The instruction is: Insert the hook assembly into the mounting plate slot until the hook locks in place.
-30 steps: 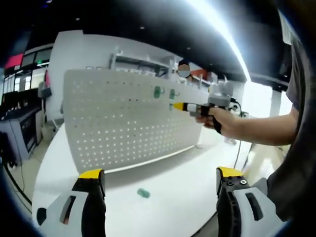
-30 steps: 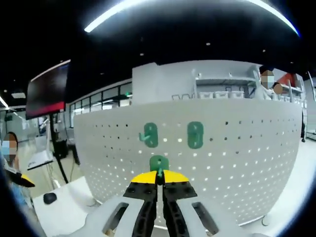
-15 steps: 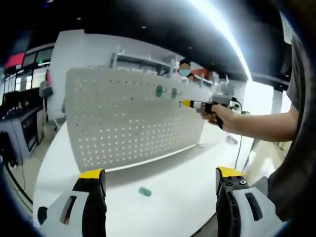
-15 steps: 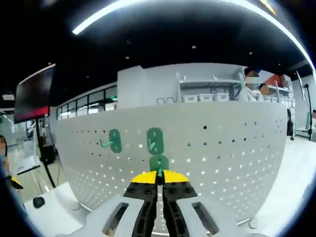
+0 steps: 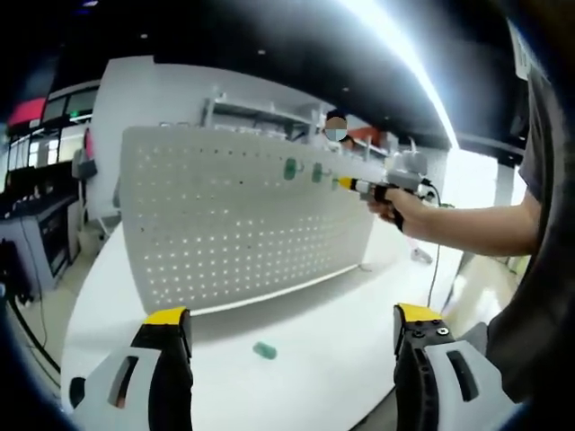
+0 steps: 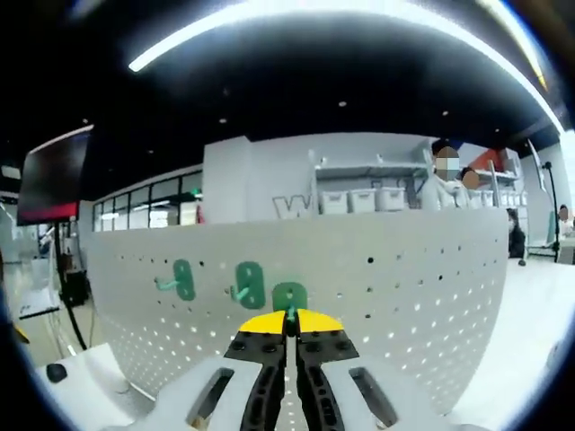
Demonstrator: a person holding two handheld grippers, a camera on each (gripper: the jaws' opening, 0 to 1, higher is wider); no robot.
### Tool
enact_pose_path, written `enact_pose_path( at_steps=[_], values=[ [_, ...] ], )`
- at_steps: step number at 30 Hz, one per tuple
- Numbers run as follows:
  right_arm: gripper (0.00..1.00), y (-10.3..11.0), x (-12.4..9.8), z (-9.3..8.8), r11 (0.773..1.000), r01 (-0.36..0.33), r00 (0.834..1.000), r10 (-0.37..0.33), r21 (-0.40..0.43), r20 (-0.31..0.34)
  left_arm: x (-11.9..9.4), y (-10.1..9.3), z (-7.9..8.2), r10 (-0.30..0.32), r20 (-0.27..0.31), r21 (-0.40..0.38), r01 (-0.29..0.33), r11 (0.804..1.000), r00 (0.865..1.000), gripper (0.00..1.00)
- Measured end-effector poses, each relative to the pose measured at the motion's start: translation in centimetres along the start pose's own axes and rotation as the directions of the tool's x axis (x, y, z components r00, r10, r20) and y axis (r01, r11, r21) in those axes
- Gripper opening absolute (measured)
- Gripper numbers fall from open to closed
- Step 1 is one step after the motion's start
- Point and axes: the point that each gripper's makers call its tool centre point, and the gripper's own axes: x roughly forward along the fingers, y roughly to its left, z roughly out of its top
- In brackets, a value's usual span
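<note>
White pegboard [image 6: 404, 296] stands along the tabletop's far edge; the right gripper [image 6: 289, 316], jaws closed on a green hook [image 6: 289, 296], holds it near the board's top edge beside two mounted hooks [image 6: 249, 284]. Misaligned with the holes, it may not lock. The left gripper [image 5: 287, 328] hangs wide open, empty.

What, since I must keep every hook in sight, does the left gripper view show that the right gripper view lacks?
Left gripper view: a loose hook lying on the table, the open left tongs, and a hand carrying the right tongs.
Right gripper view: the held hook, pinched in the shut right tongs close to the board.
Both: the white pegboard with two mounted hooks.
</note>
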Motion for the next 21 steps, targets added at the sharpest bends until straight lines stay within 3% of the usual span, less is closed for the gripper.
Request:
enact_pose_path(
  at_steps=[21],
  values=[
    [0.0, -1.2, 1.7, 2.0, 1.0, 0.008, 0.998, -0.008, -0.006, 0.058, 0.0, 0.2, 0.1, 0.017, 0.0, 0.0, -0.017, 1.0, 1.0, 0.93]
  ],
)
